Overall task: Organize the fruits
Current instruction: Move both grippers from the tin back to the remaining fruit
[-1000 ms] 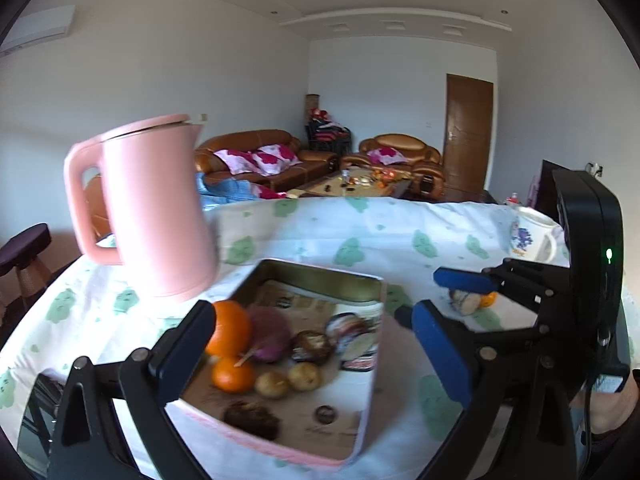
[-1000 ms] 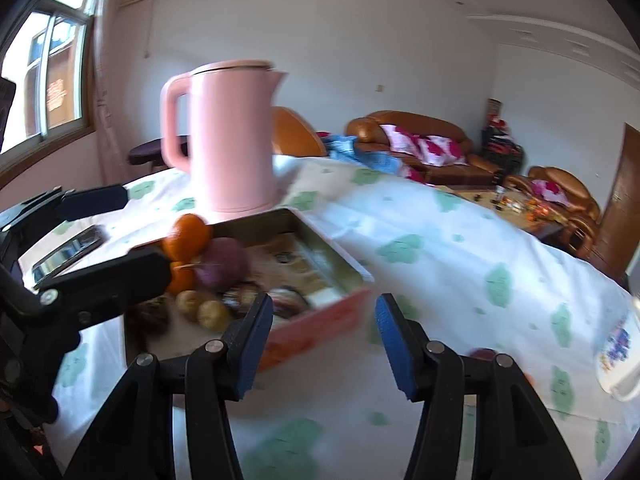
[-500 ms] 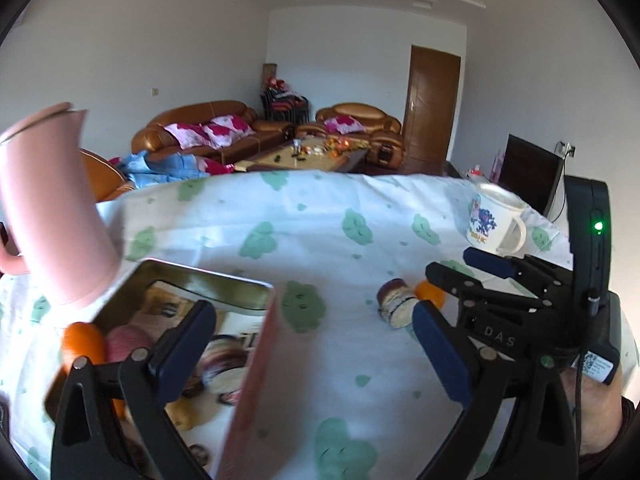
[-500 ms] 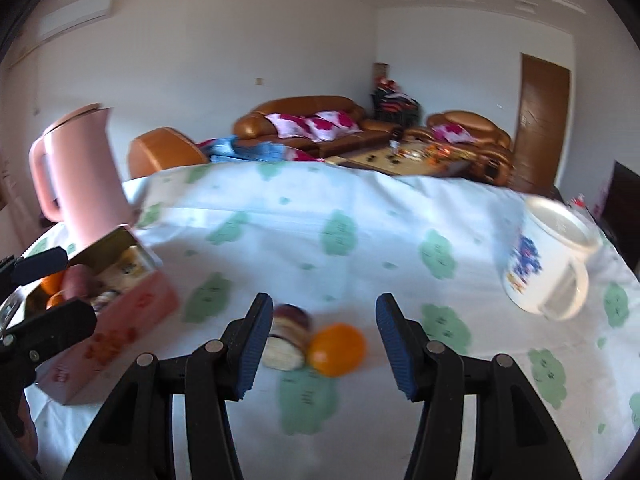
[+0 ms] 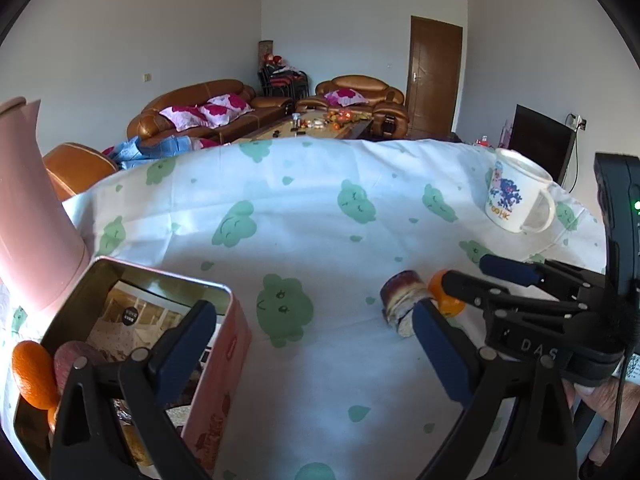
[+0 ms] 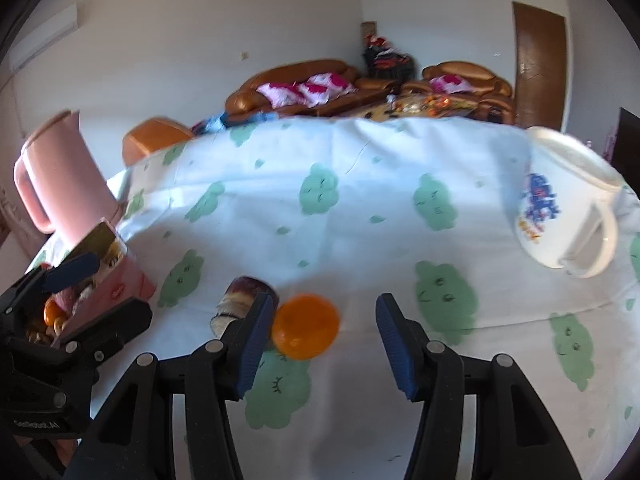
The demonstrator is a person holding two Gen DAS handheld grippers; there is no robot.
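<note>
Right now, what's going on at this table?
A person with a gripper in each hand is sorting fruit into a pink tin that already holds oranges and other fruit. The right gripper is open and empty, lined up on a loose orange that lies on the tablecloth beside a cut purple fruit; nothing is gripped yet. The left gripper, also open and empty, is next to the tin.

Left gripper [image 5: 312, 350]: black angular plastic frame, silver screws, blue rubber-faced fingers [image 5: 438, 354]. Right gripper [image 6: 320, 346]: same build; white "DAS" lettering, lit green lamp, thin black cable on its housing.
</note>
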